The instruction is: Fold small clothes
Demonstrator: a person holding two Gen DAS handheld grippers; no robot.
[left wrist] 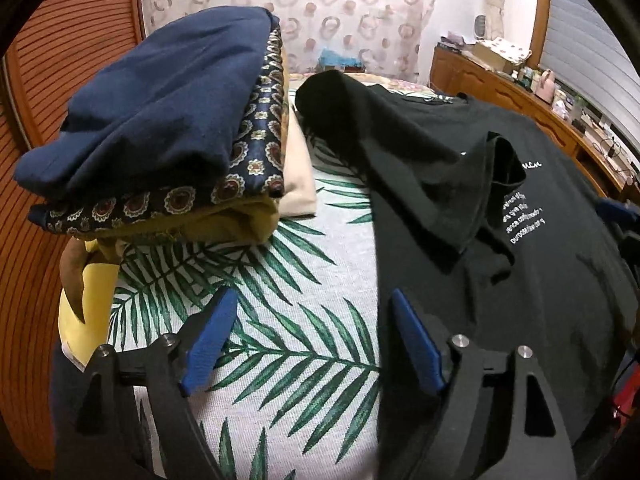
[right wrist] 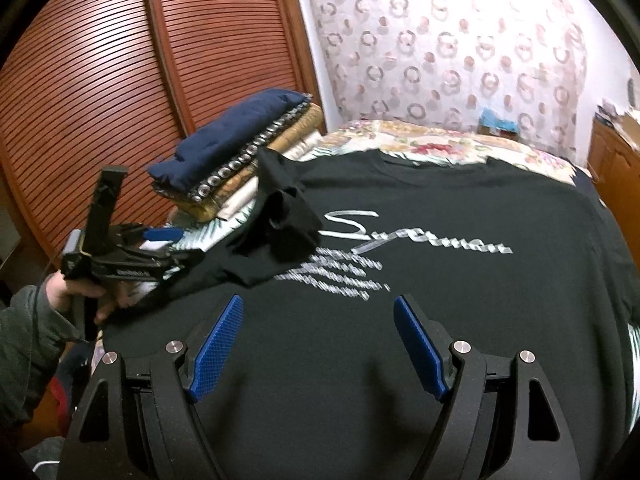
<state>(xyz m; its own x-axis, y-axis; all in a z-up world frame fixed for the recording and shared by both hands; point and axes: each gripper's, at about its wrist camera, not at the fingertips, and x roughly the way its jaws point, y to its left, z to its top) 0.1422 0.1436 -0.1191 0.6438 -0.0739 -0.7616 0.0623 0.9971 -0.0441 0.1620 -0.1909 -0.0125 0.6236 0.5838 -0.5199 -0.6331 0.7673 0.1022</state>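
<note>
Your left claw [left wrist: 312, 312] is spread wide with nothing between its blue ribbed pads; it hangs over the bed sheet [left wrist: 280, 280], its right pad at the edge of the black T-shirt [left wrist: 520, 280]. Your right claw [right wrist: 318, 320] is just as wide open and empty, poised above the lower front of the same shirt.

The black T-shirt lies chest-up across the bed, one sleeve [right wrist: 284, 216] folded inward over the chest. Its print is a silver-white script word (it seems to read "Superman", though blur makes that uncertain) with several lines of small text beneath that cannot be read.

The sheet is pale woven cloth printed with green palm fronds. Beside the shirt, on your left, stands a stack of folded clothes [left wrist: 160, 140]: soft navy knit on top, then a glossy navy fabric with round medallions, then mustard and cream pieces. Behind the stack is a slatted wooden door [right wrist: 100, 80].
</note>
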